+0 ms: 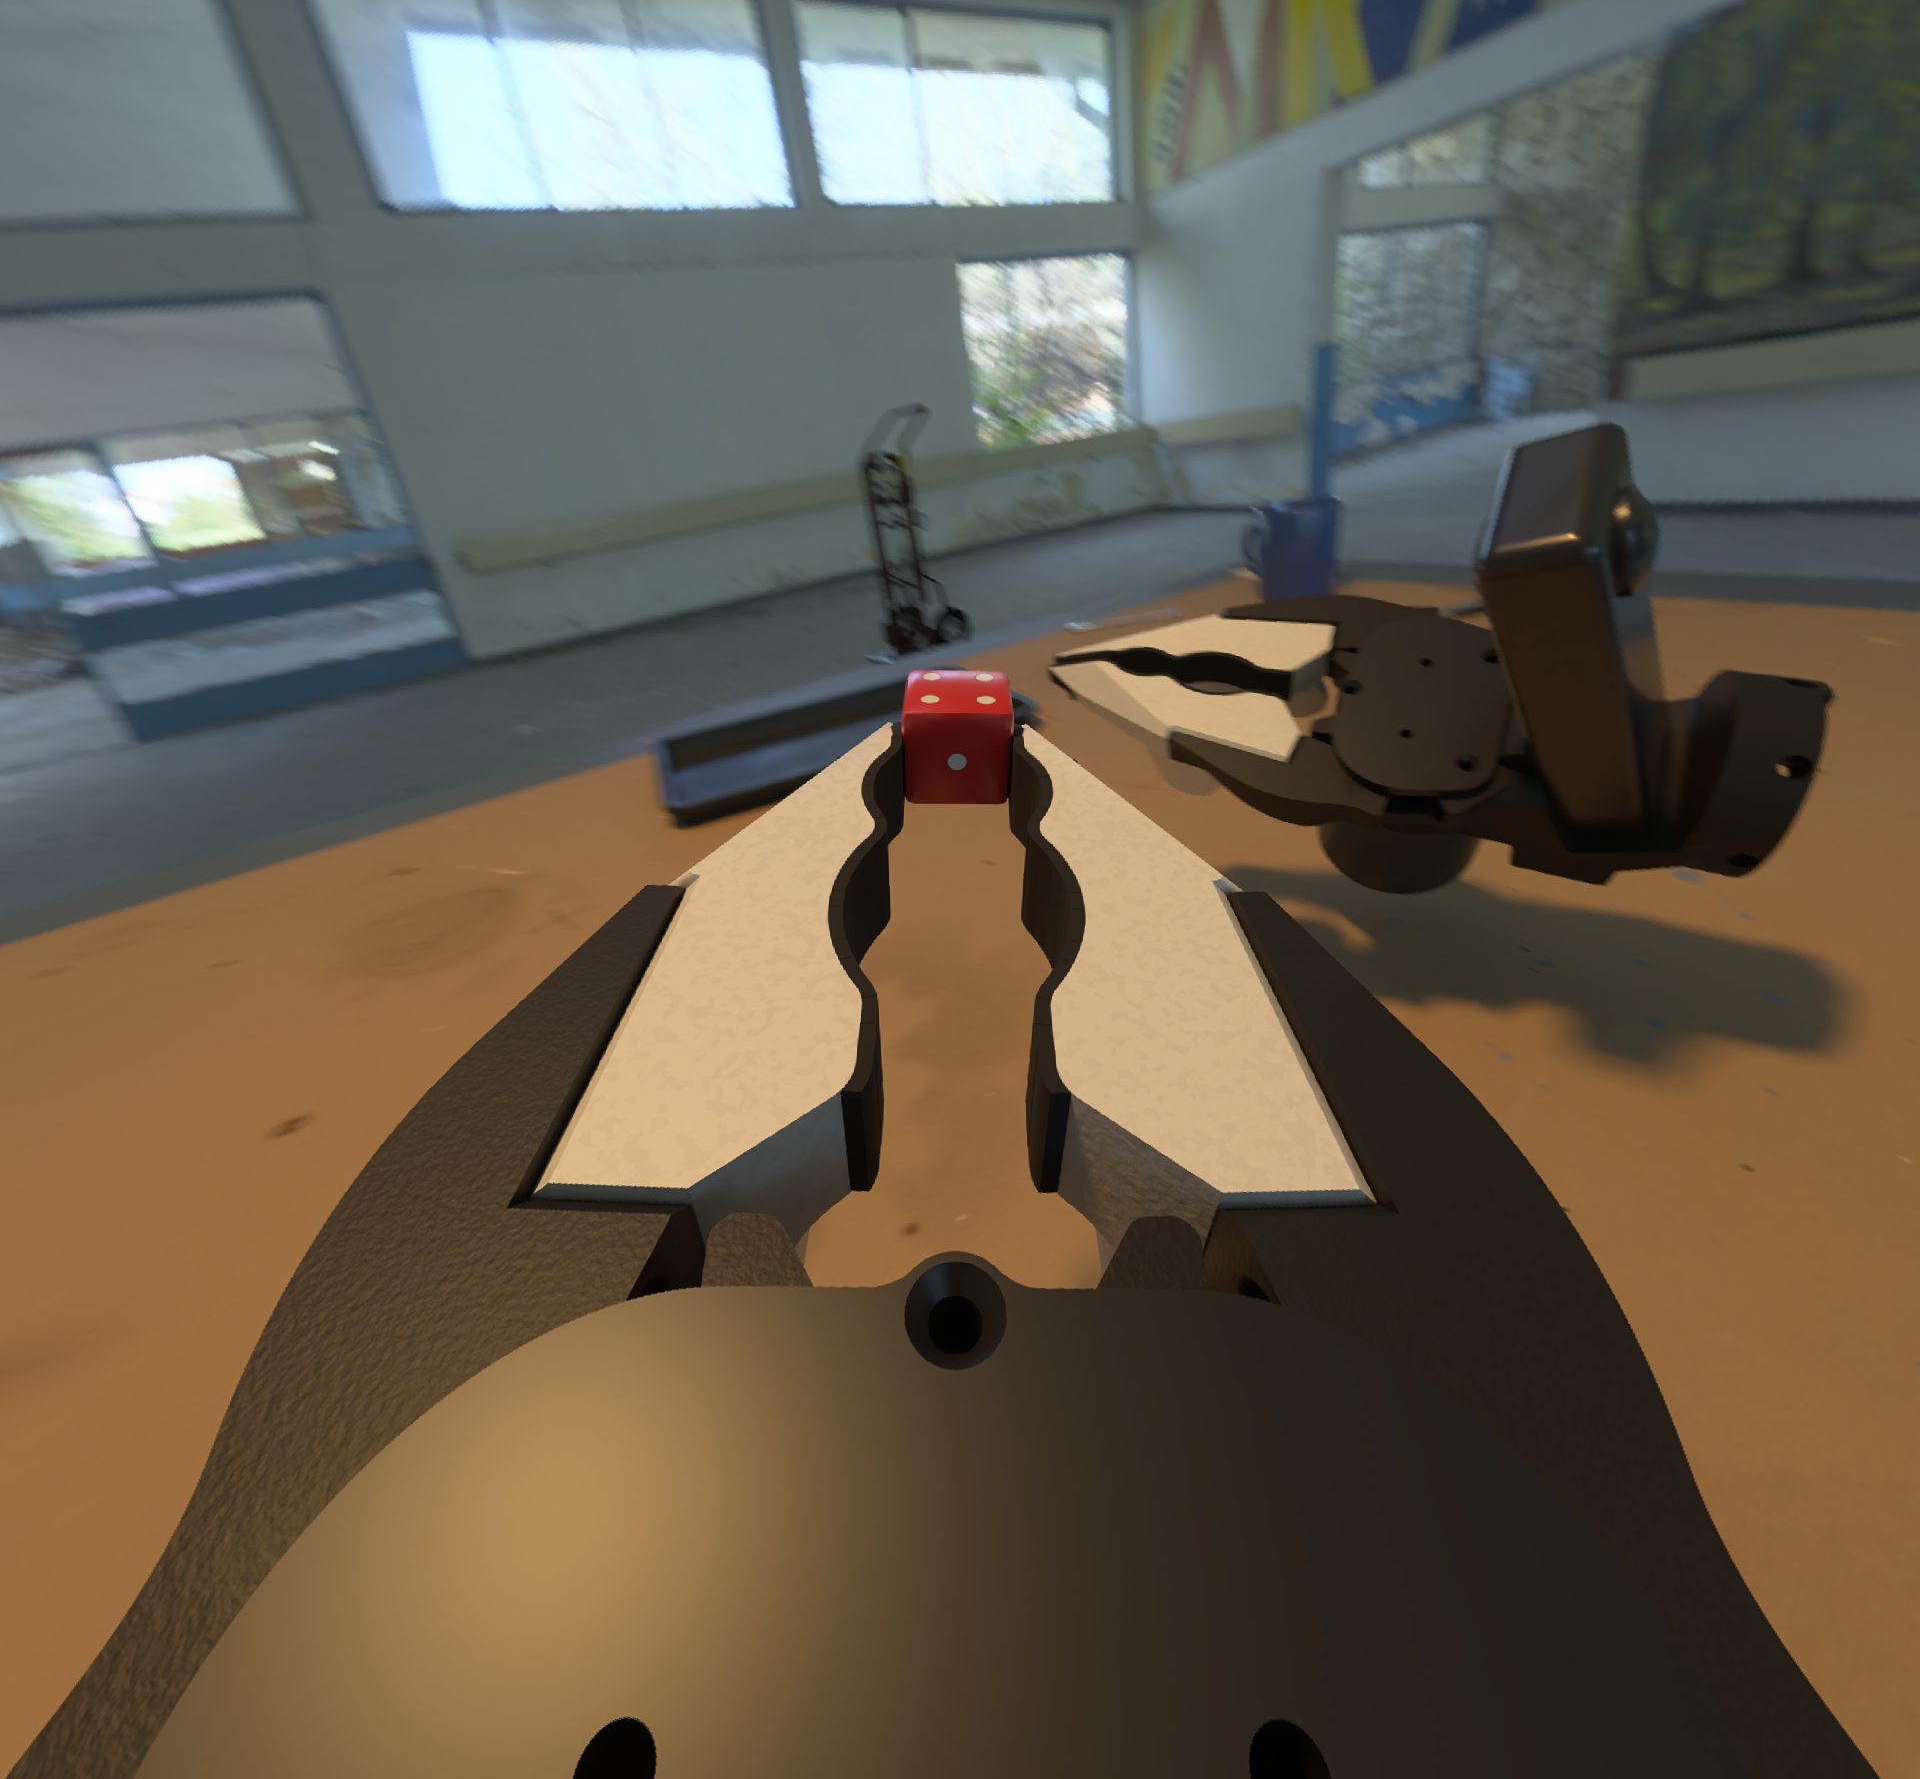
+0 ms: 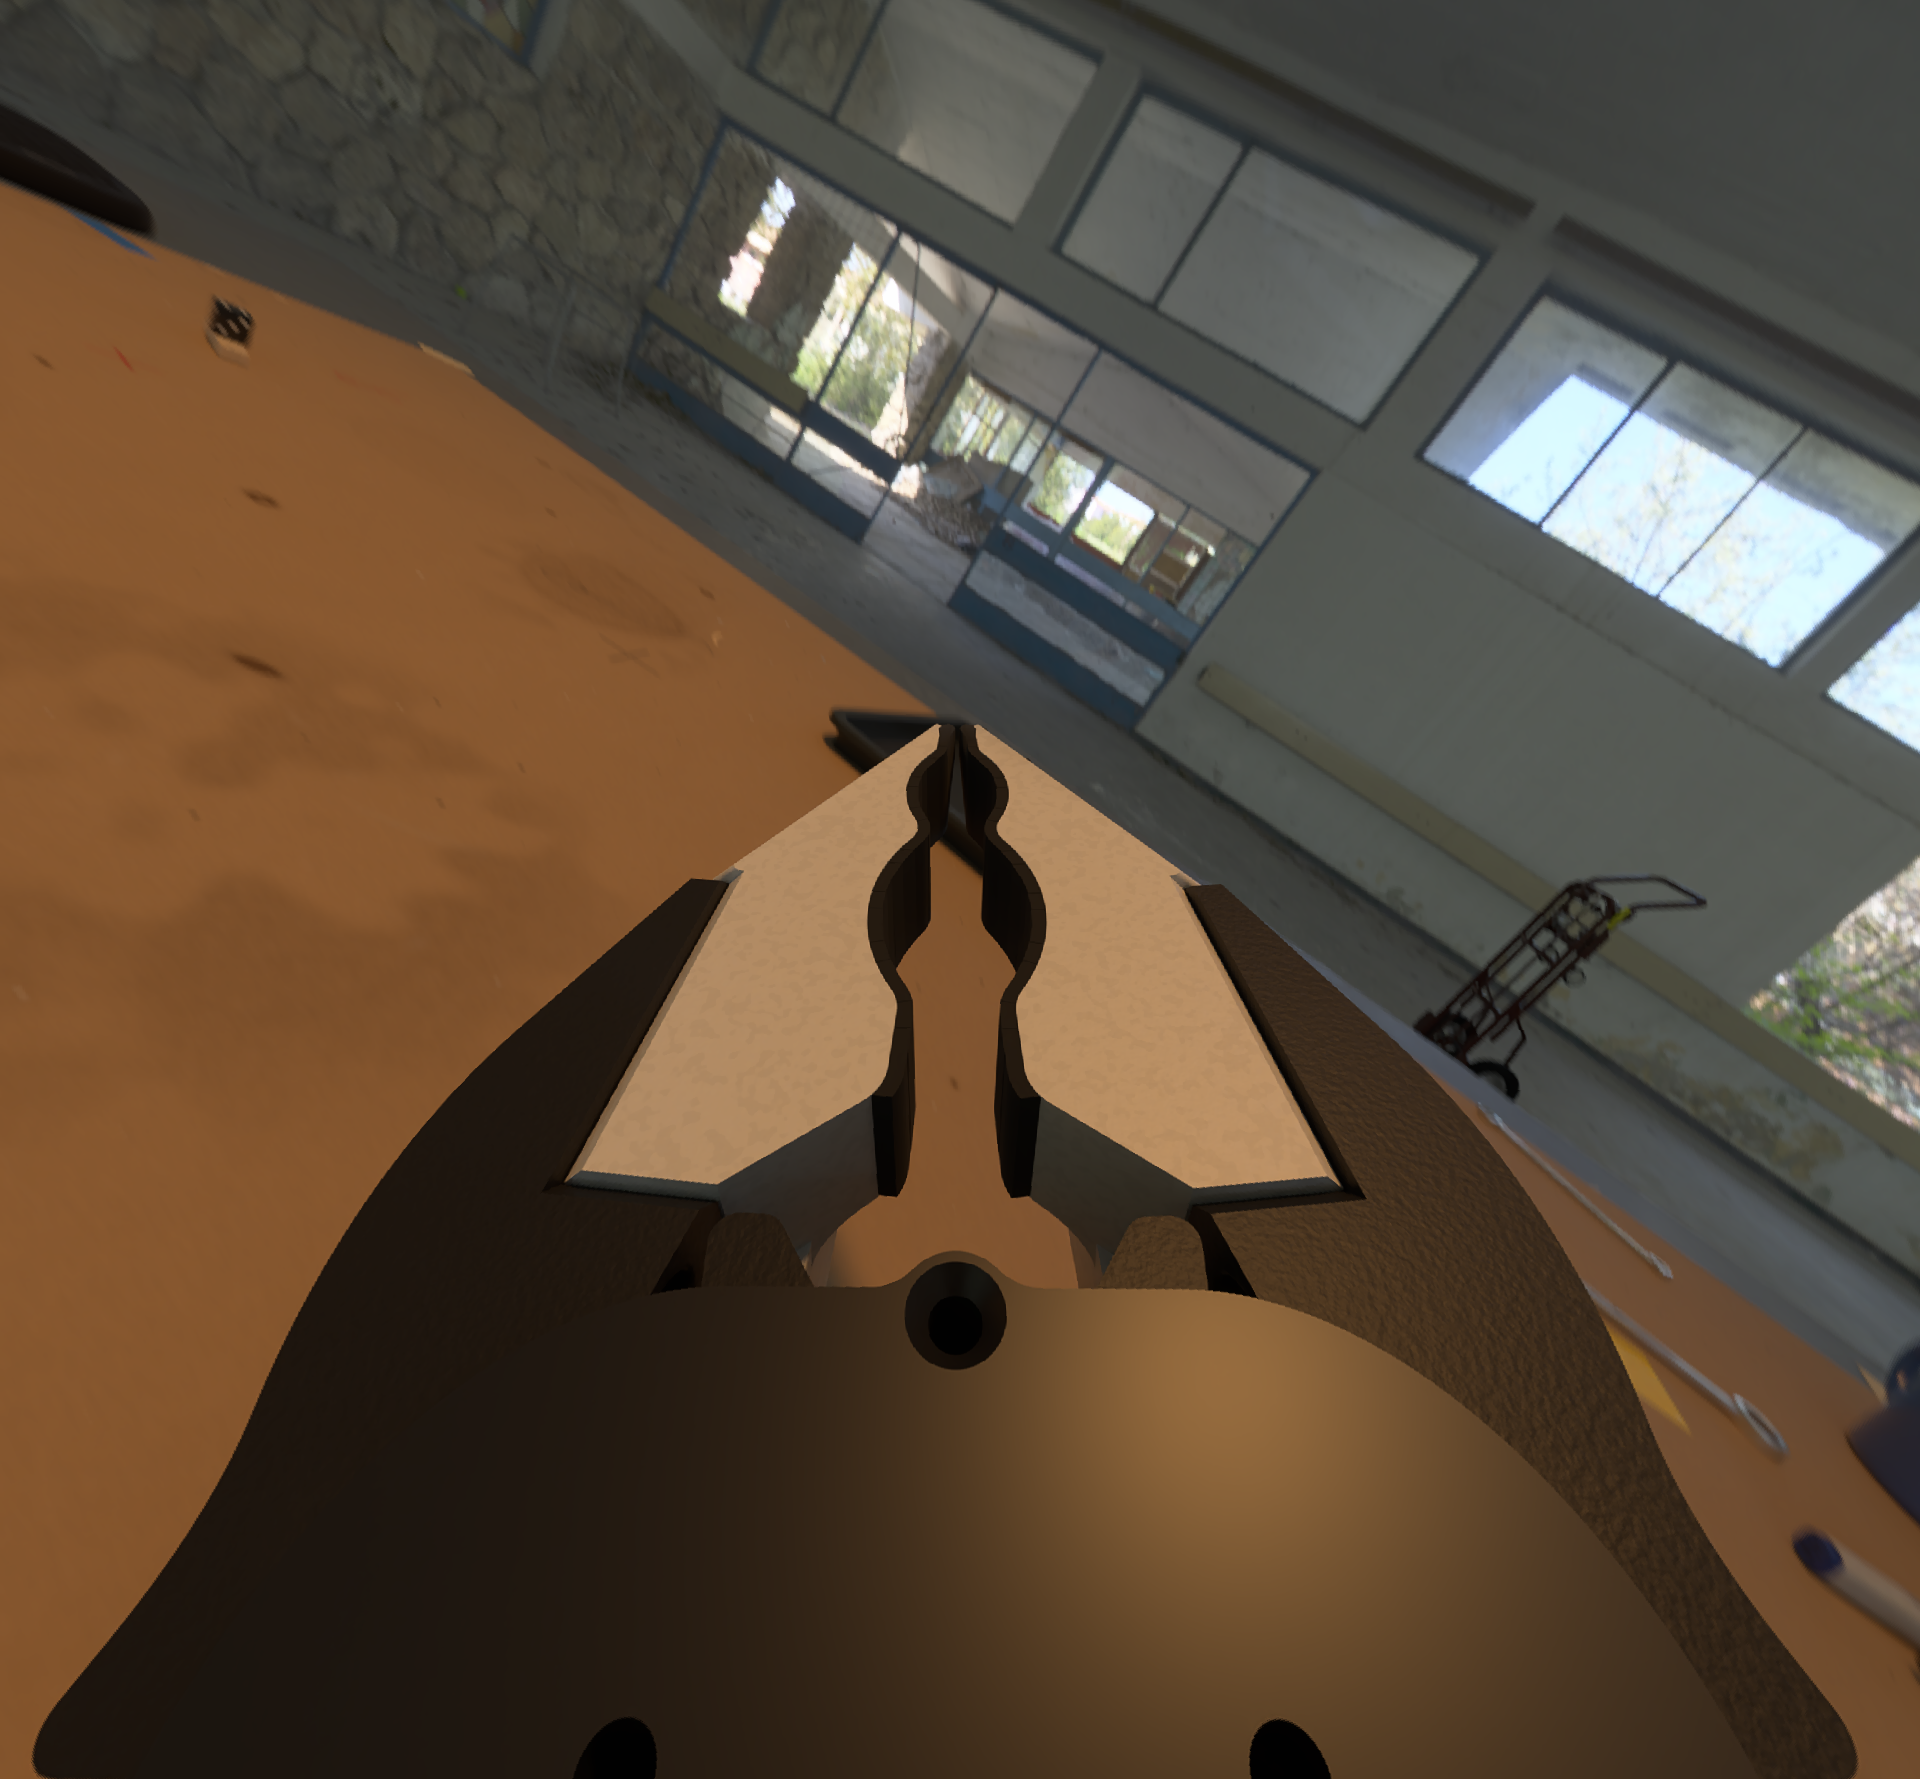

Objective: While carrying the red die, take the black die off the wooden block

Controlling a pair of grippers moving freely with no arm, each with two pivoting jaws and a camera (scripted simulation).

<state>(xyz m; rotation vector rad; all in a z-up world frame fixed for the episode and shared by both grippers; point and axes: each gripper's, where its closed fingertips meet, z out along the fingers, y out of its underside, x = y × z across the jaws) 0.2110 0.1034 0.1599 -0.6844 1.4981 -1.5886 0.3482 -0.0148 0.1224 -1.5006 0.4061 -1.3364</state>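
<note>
The left gripper holds the red die between its fingertips. Beside it, the right gripper is pinched together, empty. A bump could knock the die loose.

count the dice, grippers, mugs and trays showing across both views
dice: 1, the red die; no black one in view
grippers: 2, left gripper and right gripper
mugs: 1, blue mug
trays: 1, dark tray
total: 5
</note>
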